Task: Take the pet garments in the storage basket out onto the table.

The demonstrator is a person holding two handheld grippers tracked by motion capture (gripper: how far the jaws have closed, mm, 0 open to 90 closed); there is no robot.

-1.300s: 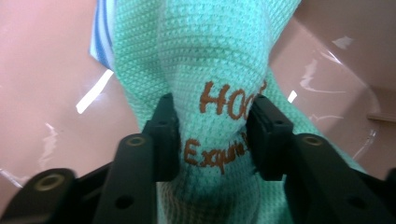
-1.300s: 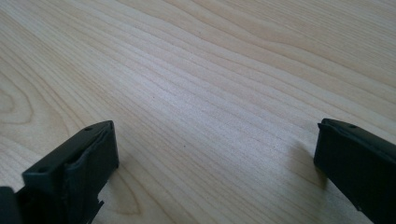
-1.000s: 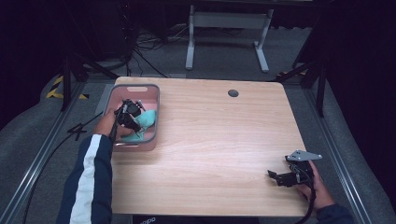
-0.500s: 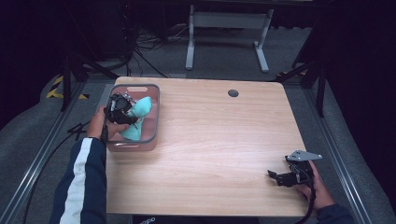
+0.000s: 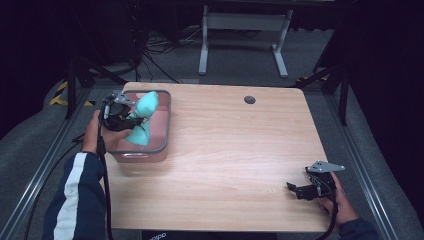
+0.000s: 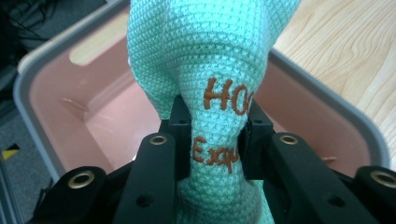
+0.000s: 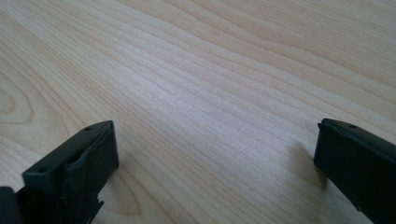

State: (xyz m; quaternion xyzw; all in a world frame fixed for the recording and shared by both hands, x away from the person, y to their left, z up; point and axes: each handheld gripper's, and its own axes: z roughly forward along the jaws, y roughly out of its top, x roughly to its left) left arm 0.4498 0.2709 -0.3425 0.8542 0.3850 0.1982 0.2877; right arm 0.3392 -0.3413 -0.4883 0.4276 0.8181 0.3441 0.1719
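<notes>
A: What does the left gripper [image 5: 131, 119] have?

B: Its jaws squeeze tight on a green cloth [image 6: 205, 60] with orange letters, held up over the pink bin [image 5: 163, 131] at the table's [image 5: 235, 150] left edge.

A: And the right gripper [image 5: 296, 189]?

B: Its jaws are wide apart with nothing between them. It sits near the front right corner. The wood between the two grippers is bare.

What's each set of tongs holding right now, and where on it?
Left tongs: shut on the teal cloth, pinched at a bunched fold by the orange lettering, above the pink bin. Right tongs: open, holding nothing.
</notes>
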